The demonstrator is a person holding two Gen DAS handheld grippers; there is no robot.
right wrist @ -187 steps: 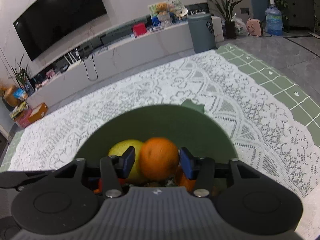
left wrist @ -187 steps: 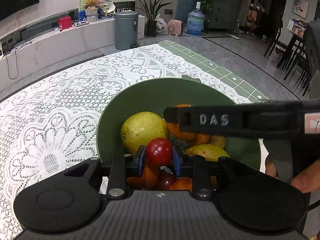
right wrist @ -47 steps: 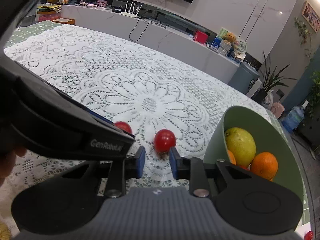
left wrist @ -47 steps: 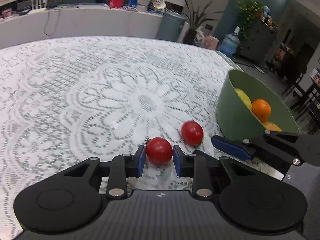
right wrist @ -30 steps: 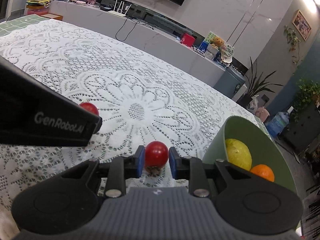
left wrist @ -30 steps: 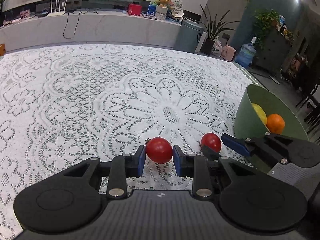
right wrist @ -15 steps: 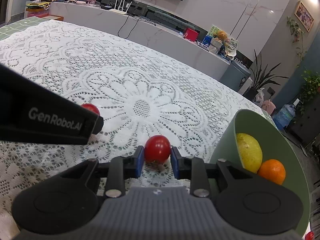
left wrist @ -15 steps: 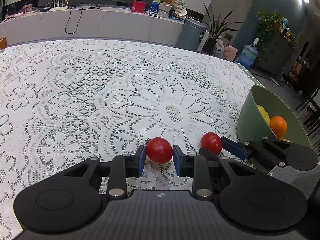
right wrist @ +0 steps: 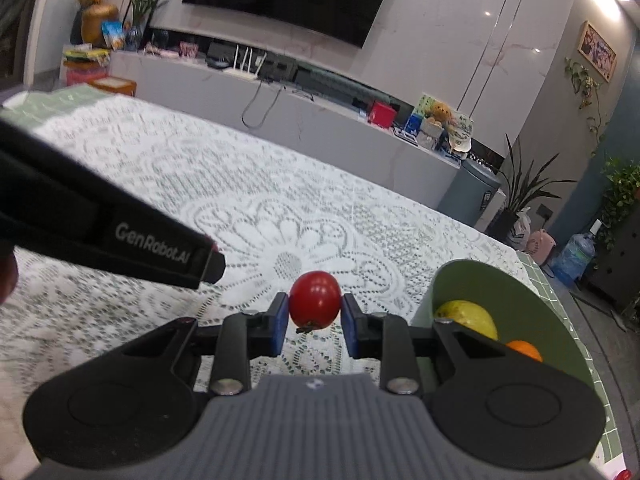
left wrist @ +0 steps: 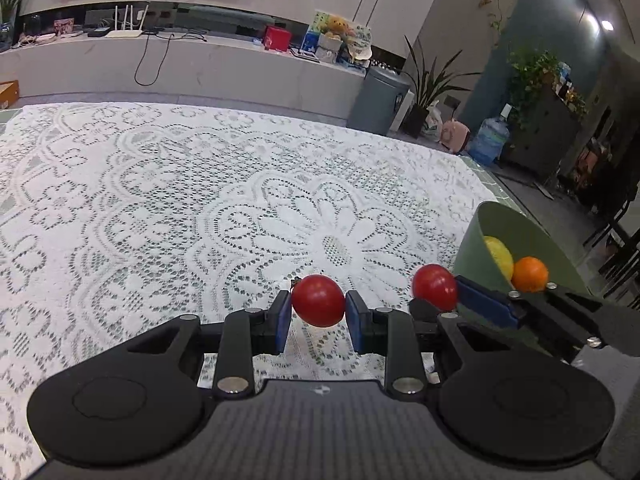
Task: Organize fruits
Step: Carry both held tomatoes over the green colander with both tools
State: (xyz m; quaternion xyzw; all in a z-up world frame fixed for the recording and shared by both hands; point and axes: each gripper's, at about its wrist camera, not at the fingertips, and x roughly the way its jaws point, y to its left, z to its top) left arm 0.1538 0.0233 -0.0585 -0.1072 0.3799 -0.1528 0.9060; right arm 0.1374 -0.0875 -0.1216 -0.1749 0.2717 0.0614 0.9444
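Over the middle of the white lace tablecloth (left wrist: 168, 208) I have both tools loaded. My left gripper (left wrist: 319, 316) is closed narrow on a small, glossy red cherry tomato (left wrist: 318, 300), its blue pads pressing either side of the fruit. My right gripper (right wrist: 314, 320) grips a second round red tomato (right wrist: 315, 299) the same way, stem end turned downward; in the left wrist view that tomato (left wrist: 435, 287) shows at the tip of the right tool, just beside the first. Neither fruit appears to rest on the cloth.

Toward the table's right edge stands the sage-green plastic bowl (right wrist: 492, 280), with a yellow-green lemon-like fruit (right wrist: 468, 318) and a small orange (right wrist: 524, 350) inside.

My worries from here: these tomatoes are smooth, round and soft, so a squeeze any harder could split the skin, and any slackening would let one pop out and roll across the lace toward the table's edge. The two tools sit close together, so a careless swing could knock one against the other and jar a tomato loose. Whichever spot I choose for setting them down, releasing from above the cloth would let them bounce and wander.
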